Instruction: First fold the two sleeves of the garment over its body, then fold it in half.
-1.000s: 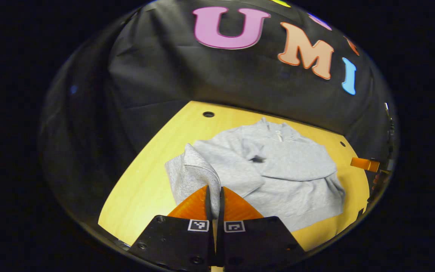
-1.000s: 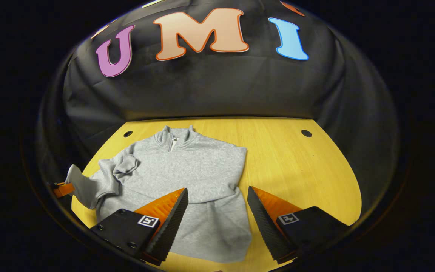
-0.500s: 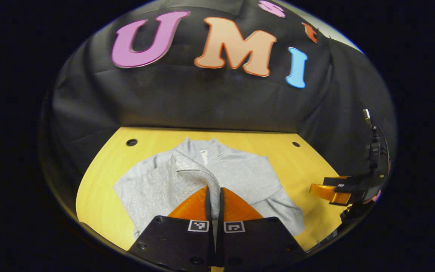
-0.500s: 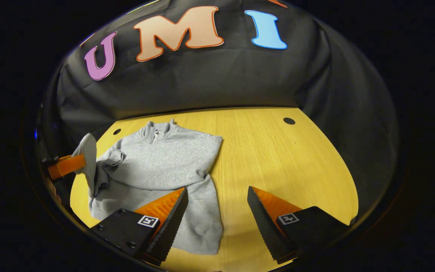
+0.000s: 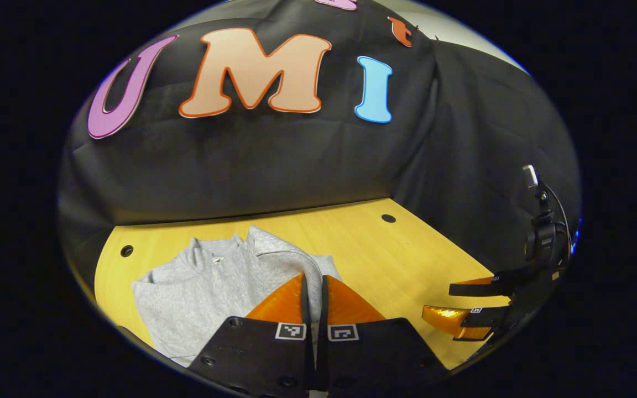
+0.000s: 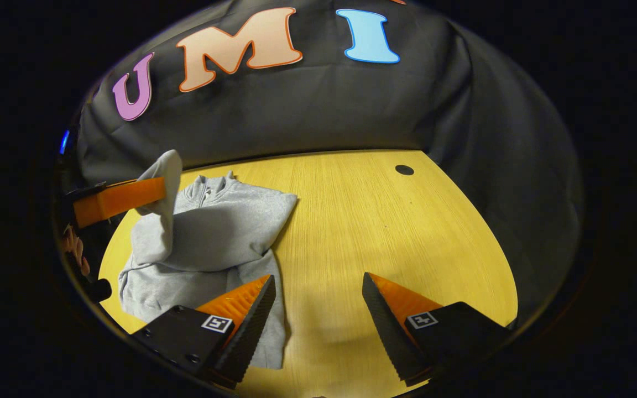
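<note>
L gripper point(image 5: 313, 287) fingers pinch sleeve point(image 6: 155, 221), lifted above garment point(image 6: 213, 221) body on surface point(image 6: 385, 221); body lies below-left. R gripper point(image 6: 318, 298) fingers wide, beside garment's hem.

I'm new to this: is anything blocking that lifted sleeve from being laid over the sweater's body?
Nothing visible does. The left gripper pinches the sleeve above the grey sweater, whose body lies bare on the table. The right gripper hangs open off to the side.
</note>
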{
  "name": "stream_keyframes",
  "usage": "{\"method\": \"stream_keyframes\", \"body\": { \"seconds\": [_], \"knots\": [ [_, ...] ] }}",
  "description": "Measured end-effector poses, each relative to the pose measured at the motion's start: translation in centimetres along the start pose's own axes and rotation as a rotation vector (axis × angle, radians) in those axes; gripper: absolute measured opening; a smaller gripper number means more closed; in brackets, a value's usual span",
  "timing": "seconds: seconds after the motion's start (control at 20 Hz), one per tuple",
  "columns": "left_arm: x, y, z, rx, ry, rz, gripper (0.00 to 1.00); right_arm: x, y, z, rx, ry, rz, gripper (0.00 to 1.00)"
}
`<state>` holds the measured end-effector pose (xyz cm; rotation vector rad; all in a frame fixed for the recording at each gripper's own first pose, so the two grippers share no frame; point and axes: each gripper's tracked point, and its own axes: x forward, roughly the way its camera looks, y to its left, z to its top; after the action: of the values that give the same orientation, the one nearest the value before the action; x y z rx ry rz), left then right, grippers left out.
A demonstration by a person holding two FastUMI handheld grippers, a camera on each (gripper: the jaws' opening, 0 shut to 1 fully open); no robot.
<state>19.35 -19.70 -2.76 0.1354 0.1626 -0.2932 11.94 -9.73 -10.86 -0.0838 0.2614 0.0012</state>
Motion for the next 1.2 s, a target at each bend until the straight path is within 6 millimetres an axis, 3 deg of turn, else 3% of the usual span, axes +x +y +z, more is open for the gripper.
{"method": "stream_keyframes", "body": {
  "seconds": [0.25,0.4,0.65,0.75,0.9,1.0,1.2],
  "knots": [
    [5.2,-1.8,-0.8,0.001,0.029,-0.003,0.0,0.4,-0.6,-0.9,0.013,0.008,0.005,0.97],
    [8.4,-1.5,-2.5,-0.013,0.05,0.028,0.0,0.7,-0.6,-1.7,-0.003,0.022,0.011,0.96],
    [11.4,-1.3,-5.2,-0.091,0.092,0.034,0.04,0.1,-0.6,-3.3,0.005,0.039,0.013,0.97],
    [11.2,-1.4,-5.3,-0.123,0.094,0.021,0.19,0.1,-0.6,-3.6,0.012,0.041,0.015,0.98],
    [9.9,-0.6,-3.9,-0.176,0.03,0.036,0.87,0.0,-0.3,-4.1,0.012,0.049,0.018,0.99],
    [8.3,0.9,-3.1,-0.174,0.006,0.07,0.95,-0.7,-0.6,-4.1,0.001,0.049,0.019,0.98],
    [4.0,5.5,-2.1,-0.152,-0.038,0.154,0.95,-1.4,0.8,-4.5,-0.004,0.048,0.033,0.97]
  ]
}}
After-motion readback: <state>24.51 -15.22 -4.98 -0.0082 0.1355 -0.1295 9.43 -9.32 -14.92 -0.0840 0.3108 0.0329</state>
